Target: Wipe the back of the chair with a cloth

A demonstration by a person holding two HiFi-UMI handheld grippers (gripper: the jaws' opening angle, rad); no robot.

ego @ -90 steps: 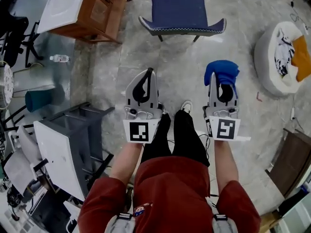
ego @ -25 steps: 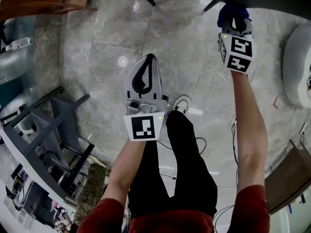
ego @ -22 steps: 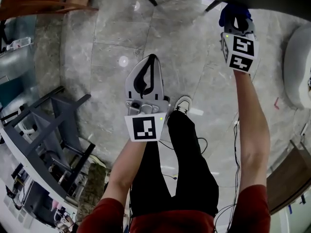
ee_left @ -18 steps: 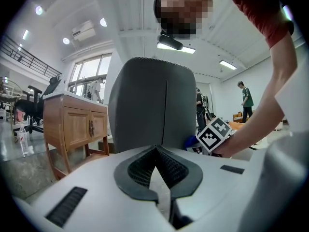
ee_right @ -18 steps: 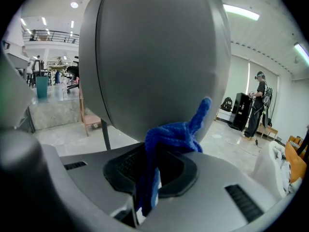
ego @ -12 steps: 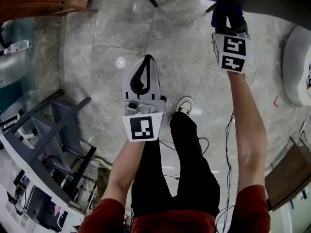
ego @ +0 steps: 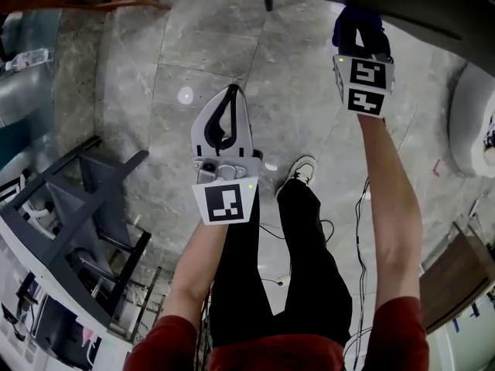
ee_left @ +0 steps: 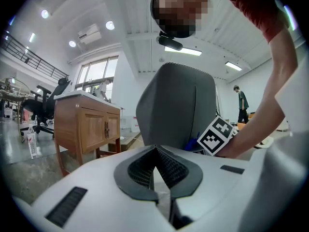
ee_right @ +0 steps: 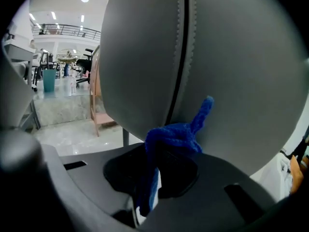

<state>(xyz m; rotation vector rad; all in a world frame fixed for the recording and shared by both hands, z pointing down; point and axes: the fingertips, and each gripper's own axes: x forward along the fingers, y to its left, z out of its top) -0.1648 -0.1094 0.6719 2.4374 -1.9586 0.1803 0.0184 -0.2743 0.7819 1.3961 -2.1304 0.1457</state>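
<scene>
Wiping seemingly at start, most left: right gripper (ee_right: 159, 175) clamped cloth (ee_right: 171, 139) against chair back (ee_right: 231, 71); left gripper (ee_left: 155, 170) closed, empty

Cloth (ee_right: 170, 140) in the jaws of the right gripper (ego: 359, 35), against the chair back (ee_right: 227, 62) — cabinet (ee_left: 86, 124) to the left.

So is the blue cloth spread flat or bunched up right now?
Bunched up: the right gripper view shows the blue cloth wadded in the right gripper, one twisted end poking up at the grey chair back.
</scene>
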